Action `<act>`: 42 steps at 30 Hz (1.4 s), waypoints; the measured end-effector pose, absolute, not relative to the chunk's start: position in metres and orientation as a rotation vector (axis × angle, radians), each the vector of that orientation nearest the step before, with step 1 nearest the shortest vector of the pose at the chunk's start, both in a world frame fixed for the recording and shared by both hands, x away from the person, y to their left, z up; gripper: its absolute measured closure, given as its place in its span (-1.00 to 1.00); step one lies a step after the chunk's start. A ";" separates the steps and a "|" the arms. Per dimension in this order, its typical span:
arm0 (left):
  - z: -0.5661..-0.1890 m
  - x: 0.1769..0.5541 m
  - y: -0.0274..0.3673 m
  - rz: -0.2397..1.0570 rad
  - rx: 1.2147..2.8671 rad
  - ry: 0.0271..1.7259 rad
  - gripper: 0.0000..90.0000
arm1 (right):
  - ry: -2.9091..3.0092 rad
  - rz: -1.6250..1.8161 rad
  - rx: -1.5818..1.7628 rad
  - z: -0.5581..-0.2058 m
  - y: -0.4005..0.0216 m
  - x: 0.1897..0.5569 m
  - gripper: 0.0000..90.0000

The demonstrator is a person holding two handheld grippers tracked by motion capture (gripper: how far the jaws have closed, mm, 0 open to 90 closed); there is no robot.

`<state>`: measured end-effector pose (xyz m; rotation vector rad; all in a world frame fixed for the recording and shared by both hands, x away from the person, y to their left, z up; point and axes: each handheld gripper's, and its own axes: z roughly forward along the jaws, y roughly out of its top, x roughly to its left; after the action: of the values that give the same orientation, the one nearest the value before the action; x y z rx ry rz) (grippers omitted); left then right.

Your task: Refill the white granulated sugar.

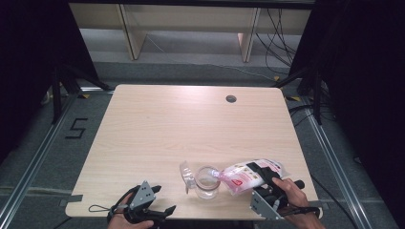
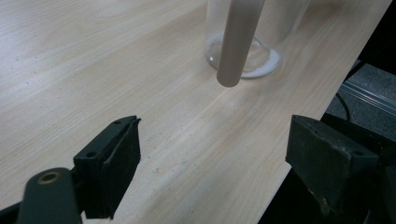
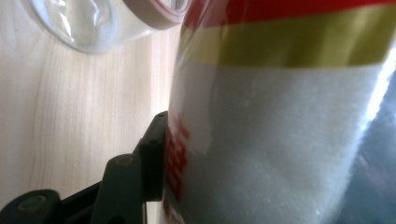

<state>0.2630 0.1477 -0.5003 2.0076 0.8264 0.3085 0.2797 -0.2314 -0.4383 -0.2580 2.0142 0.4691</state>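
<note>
1. Right gripper (image 1: 264,177), at the near right edge of the table: clamped on a bag of white granules (image 1: 248,175), tipped sideways with its mouth toward the glass jar (image 1: 207,182).
2. In the right gripper view, one black jaw pressed flat on the bag (image 3: 280,140); the other jaw hidden behind the bag, so not possible to check.
3. Printing on the bag, red and gold bands, too near and blurred to read.
4. Bag mouth just at the jar rim in the high view; touching or a little apart, cannot tell.
5. Jar standing upright near the front edge of the table, between the two grippers, closer to the right one.
6. In the left gripper view, thin white layer on the jar bottom (image 2: 243,60); upper part of the jar cut off by the frame.
7. Beige band (image 2: 238,42) crossing in front of the jar there, hard to identify; perhaps the rim of a lid.
8. Clear lid-like piece (image 1: 187,173) just left of the jar, tilted, outline faint.
9. Left gripper (image 1: 160,212), at the near left edge: jaws wide apart, nothing between them, bare wood below.
10. Person's hands partly cut off by the bottom of the high view.
11. Wooden table (image 1: 167,124) with a round cable hole (image 1: 231,98) at the far side.
12. Grey floor around, a mark "5" (image 1: 76,128) at the left, cables (image 1: 279,33) at the far right.
</note>
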 end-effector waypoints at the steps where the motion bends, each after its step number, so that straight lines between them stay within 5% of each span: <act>1: -0.499 0.263 0.149 0.312 2.031 0.821 -0.61 | 2.016 0.482 -0.250 -0.438 -0.231 0.279 0.10; 42: -0.500 0.263 0.149 0.301 2.021 0.827 -0.61 | 1.967 0.344 -0.370 -0.433 -0.223 0.279 0.11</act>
<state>0.2632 0.1486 -0.4999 2.0211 0.8271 0.3011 0.2789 -0.2235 -0.4332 -0.3702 1.9669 0.3438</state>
